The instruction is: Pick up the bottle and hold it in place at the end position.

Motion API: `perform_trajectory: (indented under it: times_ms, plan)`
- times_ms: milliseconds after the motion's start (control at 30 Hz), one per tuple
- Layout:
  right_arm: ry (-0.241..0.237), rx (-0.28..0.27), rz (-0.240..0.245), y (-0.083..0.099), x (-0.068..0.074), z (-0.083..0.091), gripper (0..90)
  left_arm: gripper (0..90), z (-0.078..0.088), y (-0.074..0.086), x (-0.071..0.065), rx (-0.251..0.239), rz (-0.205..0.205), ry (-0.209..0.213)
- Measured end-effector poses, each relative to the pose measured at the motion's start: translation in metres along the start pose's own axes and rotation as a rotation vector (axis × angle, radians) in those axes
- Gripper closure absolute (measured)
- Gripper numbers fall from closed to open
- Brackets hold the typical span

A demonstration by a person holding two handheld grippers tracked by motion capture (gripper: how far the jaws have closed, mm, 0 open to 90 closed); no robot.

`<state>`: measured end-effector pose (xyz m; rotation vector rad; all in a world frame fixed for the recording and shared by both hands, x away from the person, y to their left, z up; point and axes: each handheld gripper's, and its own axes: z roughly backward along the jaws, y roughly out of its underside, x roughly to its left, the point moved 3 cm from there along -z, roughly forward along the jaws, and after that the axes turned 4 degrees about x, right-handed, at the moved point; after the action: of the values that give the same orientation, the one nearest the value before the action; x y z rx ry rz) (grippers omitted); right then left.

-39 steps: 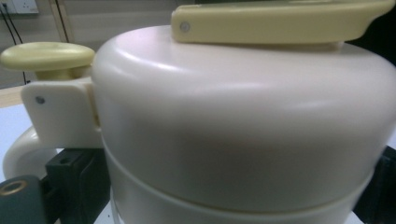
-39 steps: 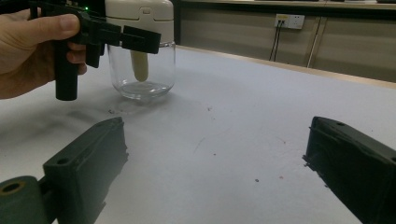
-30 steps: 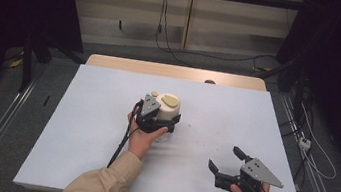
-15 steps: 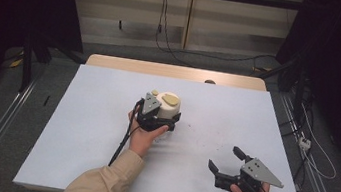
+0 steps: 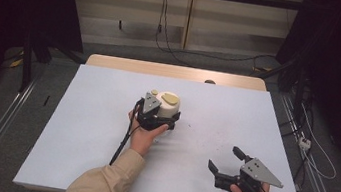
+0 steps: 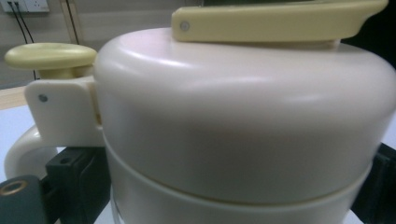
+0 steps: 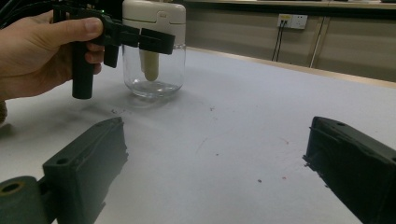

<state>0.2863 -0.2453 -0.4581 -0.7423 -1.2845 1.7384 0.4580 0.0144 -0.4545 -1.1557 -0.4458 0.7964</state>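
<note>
A clear glass jar with a cream pump lid point(image 5: 169, 107) stands upright near the middle of the white table point(image 5: 90, 115). My left gripper point(image 5: 164, 121) is shut on the jar from the near side, its jaws on either side just under the lid. The left gripper view looks close onto the cream lid point(image 6: 243, 121), with a pale yellow lever on top and a button at left. From the right gripper view the jar point(image 7: 154, 74) stands at the far left, with a hand holding the left gripper point(image 7: 140, 39). My right gripper point(image 5: 224, 158) rests low at the front right, open and holding nothing point(image 7: 215, 154).
A wooden strip point(image 5: 177, 71) runs along the table's far edge with a small dark object point(image 5: 209, 82) on it. Cables and a power strip point(image 5: 305, 142) lie on the floor to the right. Metal rails flank the table.
</note>
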Motion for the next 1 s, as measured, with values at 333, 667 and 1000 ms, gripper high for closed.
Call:
perform_trajectory:
  times_ms: [333,667,1000]
  plan:
    - [0.003,-0.001,-0.002,0.0,-0.001,0.0,4.4,5.4,-0.004,-0.008,-0.001,0.001,-0.016,-0.002]
    - [0.004,-0.002,-0.001,0.0,-0.001,0.001,4.4,5.4,-0.007,-0.009,-0.001,0.005,-0.004,-0.009]
    - [0.004,-0.003,-0.004,0.0,-0.001,0.001,4.4,5.5,-0.009,-0.008,0.0,0.008,-0.006,-0.013]
